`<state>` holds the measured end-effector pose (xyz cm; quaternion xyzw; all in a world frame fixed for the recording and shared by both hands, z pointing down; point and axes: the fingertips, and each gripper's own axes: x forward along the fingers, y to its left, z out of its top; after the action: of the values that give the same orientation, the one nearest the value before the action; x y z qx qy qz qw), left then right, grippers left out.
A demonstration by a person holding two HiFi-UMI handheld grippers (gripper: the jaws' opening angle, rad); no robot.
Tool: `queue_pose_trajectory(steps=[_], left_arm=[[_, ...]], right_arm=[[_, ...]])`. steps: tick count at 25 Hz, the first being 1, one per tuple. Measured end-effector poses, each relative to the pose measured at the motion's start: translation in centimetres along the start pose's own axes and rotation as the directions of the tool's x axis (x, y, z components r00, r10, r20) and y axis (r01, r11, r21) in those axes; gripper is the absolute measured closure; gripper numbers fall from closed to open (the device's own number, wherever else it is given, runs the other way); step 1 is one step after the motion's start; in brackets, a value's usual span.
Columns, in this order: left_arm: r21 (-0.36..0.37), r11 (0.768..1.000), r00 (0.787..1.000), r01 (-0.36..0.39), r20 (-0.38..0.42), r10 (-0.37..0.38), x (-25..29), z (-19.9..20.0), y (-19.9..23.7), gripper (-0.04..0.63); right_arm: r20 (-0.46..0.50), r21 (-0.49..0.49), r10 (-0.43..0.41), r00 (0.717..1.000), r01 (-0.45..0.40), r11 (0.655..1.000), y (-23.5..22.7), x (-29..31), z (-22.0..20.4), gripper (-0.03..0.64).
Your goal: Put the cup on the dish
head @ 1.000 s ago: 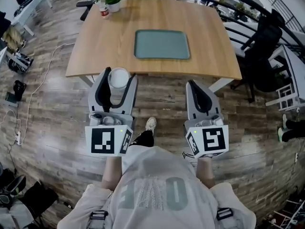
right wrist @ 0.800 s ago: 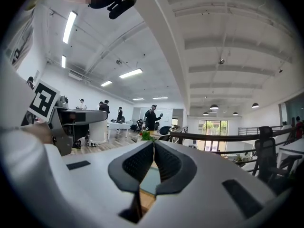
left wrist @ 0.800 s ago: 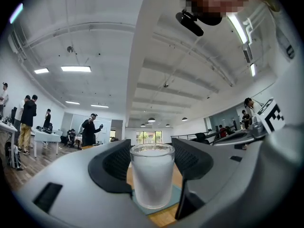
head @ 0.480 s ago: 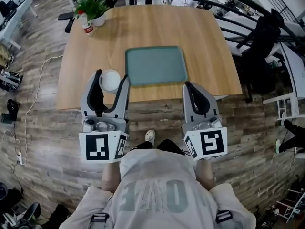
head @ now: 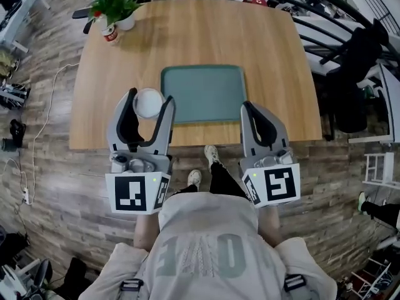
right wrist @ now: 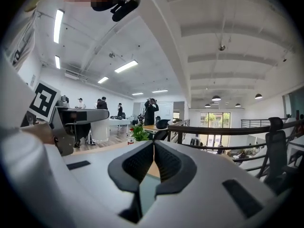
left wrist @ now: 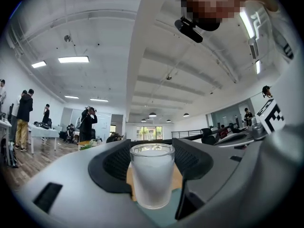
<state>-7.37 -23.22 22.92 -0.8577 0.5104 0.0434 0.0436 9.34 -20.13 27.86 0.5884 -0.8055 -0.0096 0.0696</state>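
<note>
A frosted white cup [head: 149, 102] [left wrist: 151, 174] stands upright between the jaws of my left gripper [head: 150, 100] [left wrist: 152, 163], which is shut on it and holds it over the table's near left part. Just right of the cup lies the green dish [head: 204, 93], a flat rectangular tray near the table's front edge, empty. My right gripper [head: 250, 107] [right wrist: 153, 144] is shut with nothing in it and hovers at the tray's near right corner.
The wooden table [head: 206, 30] carries a potted plant [head: 117, 5] and a red-labelled can [head: 110, 35] at its far left corner. Black chairs [head: 359, 67] and a railing stand to the right. The person's feet [head: 211, 156] are on the plank floor below the front edge.
Both grippers came forward from above the floor to over the table's front edge. The cup stayed in the left gripper and now sits beside the tray's left side.
</note>
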Motion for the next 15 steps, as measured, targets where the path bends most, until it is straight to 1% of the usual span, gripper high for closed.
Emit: queue_pose_trajectory(steps=[4,7,11,15], left_arm=[[0.028,0.998,0.999,-0.049,0.018,0.049,3.3,0.2,0.1,0.319],[0.035,0.995,0.995,-0.095,0.038,0.094,5.9,0.4,0.4,0.319],[0.032,0.988,0.989,-0.151,0.014,0.150,8.9,-0.5,0.5,0.319],[0.030,0.983,0.983,-0.180,-0.009,0.181,10.7,-1.3,0.5,0.319]], right_arm=[[0.019,-0.002,0.064,0.998,-0.064,0.998,-2.3,3.4,0.1,0.595],[0.036,-0.020,0.100,0.994,-0.099,0.995,-4.5,5.6,0.8,0.595],[0.037,-0.025,0.135,0.990,-0.134,0.991,-7.8,7.9,1.0,0.595],[0.019,-0.020,0.168,0.986,-0.167,0.986,-9.5,9.8,0.4,0.595]])
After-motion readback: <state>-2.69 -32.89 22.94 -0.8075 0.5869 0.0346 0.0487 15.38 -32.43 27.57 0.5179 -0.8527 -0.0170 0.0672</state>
